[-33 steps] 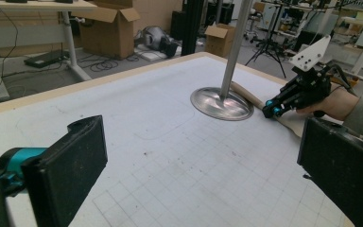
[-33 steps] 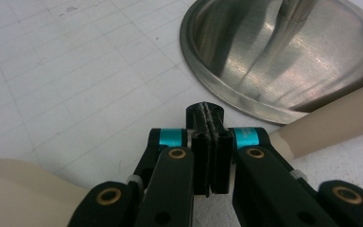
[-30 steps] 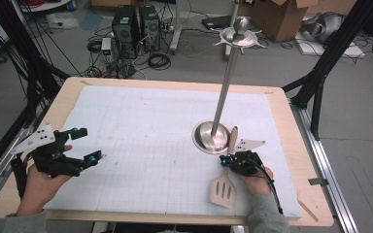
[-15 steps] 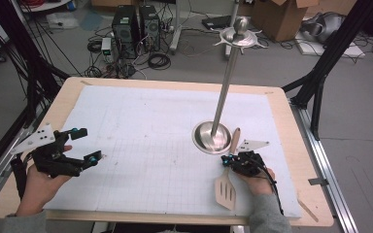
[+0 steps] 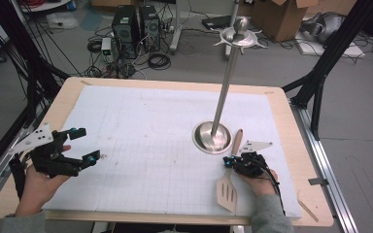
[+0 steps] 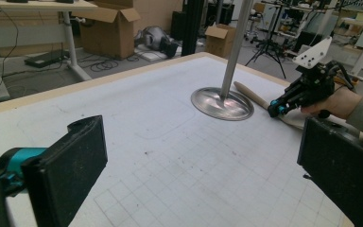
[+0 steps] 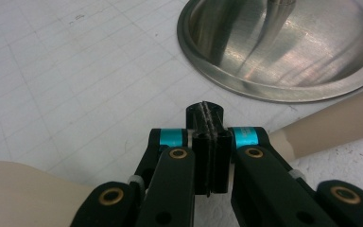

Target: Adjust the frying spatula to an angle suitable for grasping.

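Resting on the tabletop were one wooden spatula and one steel stand. Right gripper was pinched shut above the spatula, hiding its neck; left gripper gaped wide, empty.

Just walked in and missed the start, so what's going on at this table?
A person works at a table with a two-jaw gripper in each hand. The right gripper is shut and sits over a wooden slotted spatula that lies flat beside the round base of a tall metal stand; whether it grips the handle isn't clear. The left gripper rests open at the table's left side, holding nothing.
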Action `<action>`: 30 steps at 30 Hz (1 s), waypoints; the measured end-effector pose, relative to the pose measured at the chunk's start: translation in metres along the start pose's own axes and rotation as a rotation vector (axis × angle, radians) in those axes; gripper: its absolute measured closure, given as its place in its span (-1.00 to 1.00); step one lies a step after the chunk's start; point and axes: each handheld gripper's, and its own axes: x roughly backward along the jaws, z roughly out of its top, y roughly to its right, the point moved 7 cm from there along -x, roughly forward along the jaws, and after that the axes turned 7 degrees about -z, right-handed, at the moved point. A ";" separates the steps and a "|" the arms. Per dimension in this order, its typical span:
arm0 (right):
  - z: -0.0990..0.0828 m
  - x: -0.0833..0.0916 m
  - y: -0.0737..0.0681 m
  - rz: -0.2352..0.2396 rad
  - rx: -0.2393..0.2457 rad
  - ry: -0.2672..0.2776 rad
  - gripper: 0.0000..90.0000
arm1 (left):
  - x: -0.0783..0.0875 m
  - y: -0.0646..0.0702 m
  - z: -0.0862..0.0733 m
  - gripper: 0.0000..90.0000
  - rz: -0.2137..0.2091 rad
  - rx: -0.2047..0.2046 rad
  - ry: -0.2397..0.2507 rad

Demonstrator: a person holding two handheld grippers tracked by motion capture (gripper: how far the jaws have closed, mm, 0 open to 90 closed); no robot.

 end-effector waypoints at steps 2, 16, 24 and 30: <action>-0.001 0.001 0.000 0.004 -0.004 -0.002 1.00 | 0.000 0.000 0.000 -0.94 -0.001 0.001 0.001; -0.008 0.010 0.004 0.018 -0.011 0.004 1.00 | -0.002 0.000 0.001 -0.94 -0.006 0.001 0.002; -0.012 0.015 0.006 0.020 -0.019 0.000 1.00 | -0.005 0.000 0.002 -0.94 -0.015 -0.001 0.001; -0.015 0.018 0.007 0.017 -0.024 0.001 1.00 | -0.008 -0.001 0.002 -0.94 -0.021 -0.001 -0.002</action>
